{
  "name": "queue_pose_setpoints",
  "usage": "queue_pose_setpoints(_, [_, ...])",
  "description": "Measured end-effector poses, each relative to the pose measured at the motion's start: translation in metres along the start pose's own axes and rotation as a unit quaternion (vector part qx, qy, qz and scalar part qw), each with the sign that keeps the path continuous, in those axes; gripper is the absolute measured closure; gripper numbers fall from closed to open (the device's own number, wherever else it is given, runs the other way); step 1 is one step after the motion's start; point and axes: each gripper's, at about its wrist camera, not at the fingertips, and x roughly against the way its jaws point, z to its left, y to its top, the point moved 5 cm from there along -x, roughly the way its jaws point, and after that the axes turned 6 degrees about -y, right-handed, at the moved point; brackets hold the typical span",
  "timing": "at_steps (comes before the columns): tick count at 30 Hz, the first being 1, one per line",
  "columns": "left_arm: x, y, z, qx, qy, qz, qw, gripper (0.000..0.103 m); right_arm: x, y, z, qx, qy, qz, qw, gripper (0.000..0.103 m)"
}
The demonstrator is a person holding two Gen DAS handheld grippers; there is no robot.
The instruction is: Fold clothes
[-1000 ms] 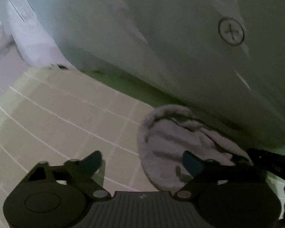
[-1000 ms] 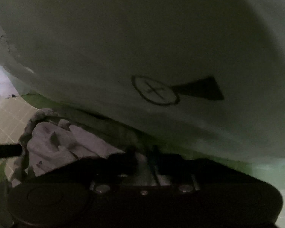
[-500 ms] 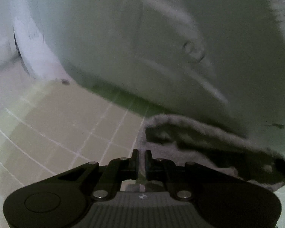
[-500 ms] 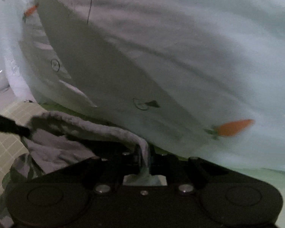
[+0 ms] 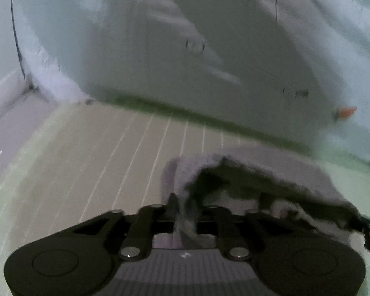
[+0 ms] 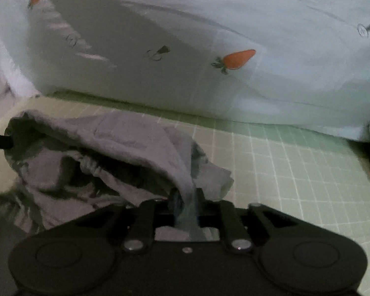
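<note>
In the left wrist view, the left gripper [image 5: 183, 212], wide open a second ago, is now clamped on the near edge of the grey garment [image 5: 254, 172], which is lifted off the grid mat [image 5: 116, 148]. In the right wrist view, the right gripper [image 6: 186, 208] pinches the other edge, the cloth sagging between them before the carrot-print sheet [image 6: 259, 49]. Both edges held, a fold looks ready.

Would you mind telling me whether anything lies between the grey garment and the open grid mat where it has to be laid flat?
Nothing visible does. Both the left claw and right claw are shut on the grey garment, and the green grid mat beside it is bare. The carrot-print bedding sits behind it.
</note>
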Motion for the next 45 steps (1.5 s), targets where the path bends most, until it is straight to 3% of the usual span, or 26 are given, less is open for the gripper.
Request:
queue_pose_setpoints(2, [0.0,-0.003,0.0,-0.002,-0.002,0.007,1.0,0.055,0.003,0.006,0.005,0.016,0.0,-0.014,1.0,0.067])
queue_pose_setpoints(4, [0.0,-0.001,0.001,-0.005,-0.003,0.007,1.0,0.045,0.001,0.014,0.011,0.03,-0.002,-0.024,0.999,0.062])
queue_pose_setpoints(9, [-0.01,-0.001,0.006,-0.003,0.005,0.016,0.9999,0.044,-0.019,0.025,0.029,0.075,0.005,-0.024,0.997,0.059])
queue_pose_setpoints(12, [-0.024,0.001,0.014,0.006,0.006,0.024,0.9997,0.045,-0.03,0.024,0.038,0.099,0.001,-0.021,0.995,0.068])
queue_pose_setpoints(13, [-0.029,0.002,0.016,0.009,0.004,0.029,0.9995,0.05,-0.03,0.023,0.038,0.099,-0.006,-0.023,0.995,0.082])
queue_pose_setpoints(14, [-0.032,0.002,0.017,0.011,-0.003,0.033,0.9994,0.074,-0.03,0.023,0.036,0.093,-0.014,-0.027,0.995,0.091])
queue_pose_setpoints(15, [-0.032,0.002,0.017,0.011,-0.006,0.033,0.9994,0.091,-0.029,0.024,0.033,0.085,-0.02,-0.032,0.996,0.091])
queue_pose_setpoints(16, [-0.033,0.003,0.018,0.012,-0.006,0.033,0.9993,0.096,-0.025,0.024,0.027,0.07,-0.024,-0.04,0.996,0.094])
queue_pose_setpoints(20, [-0.013,0.008,0.013,0.001,-0.009,-0.004,0.9999,0.096,-0.004,0.025,0.001,0.029,-0.052,-0.069,0.996,0.096])
queue_pose_setpoints(24, [0.025,0.005,-0.003,-0.051,-0.013,-0.046,0.9976,0.095,0.034,0.02,-0.015,0.015,-0.066,-0.094,0.993,0.096])
queue_pose_setpoints(26, [0.032,-0.005,-0.006,-0.068,-0.006,-0.045,0.9967,0.089,0.033,0.004,-0.014,0.016,-0.059,-0.07,0.996,0.095])
queue_pose_setpoints(27, [0.028,-0.014,-0.004,-0.064,-0.001,-0.029,0.9975,0.088,0.032,-0.003,-0.013,0.016,-0.056,-0.058,0.997,0.095])
queue_pose_setpoints(29, [0.017,-0.03,0.003,-0.051,0.01,0.01,0.9986,0.071,0.023,-0.02,-0.012,0.004,-0.047,-0.016,0.999,0.094])
queue_pose_setpoints(30, [0.012,-0.035,0.006,-0.038,0.014,0.033,0.9986,0.068,0.017,-0.028,-0.011,-0.007,-0.042,0.006,0.999,0.093])
queue_pose_setpoints(31, [0.011,-0.038,0.009,-0.027,0.014,0.047,0.9984,0.057,0.016,-0.032,-0.012,-0.022,-0.033,0.021,0.999,0.085])
queue_pose_setpoints(32, [0.011,-0.039,0.012,-0.017,0.011,0.057,0.9982,0.035,0.016,-0.036,-0.013,-0.035,-0.026,0.03,0.999,0.078])
queue_pose_setpoints(34, [0.017,-0.039,0.014,-0.008,0.001,0.059,0.9982,0.021,0.027,-0.038,-0.016,-0.049,-0.024,0.022,0.998,0.063])
queue_pose_setpoints(35, [0.022,-0.039,0.016,-0.006,-0.001,0.055,0.9985,0.021,0.032,-0.039,-0.017,-0.055,-0.023,0.018,0.998,0.053])
queue_pose_setpoints(38, [0.04,-0.04,0.016,-0.006,0.0,0.041,0.9991,0.018,0.049,-0.041,-0.021,-0.075,-0.019,0.006,0.997,0.041])
queue_pose_setpoints(42, [0.058,-0.052,0.017,-0.004,-0.003,0.043,0.9991,0.016,0.071,-0.05,-0.025,-0.097,-0.017,-0.002,0.995,0.032])
queue_pose_setpoints(45, [0.07,-0.071,0.021,0.001,0.005,0.057,0.9983,0.016,0.084,-0.073,-0.031,-0.12,-0.01,0.022,0.992,0.03])
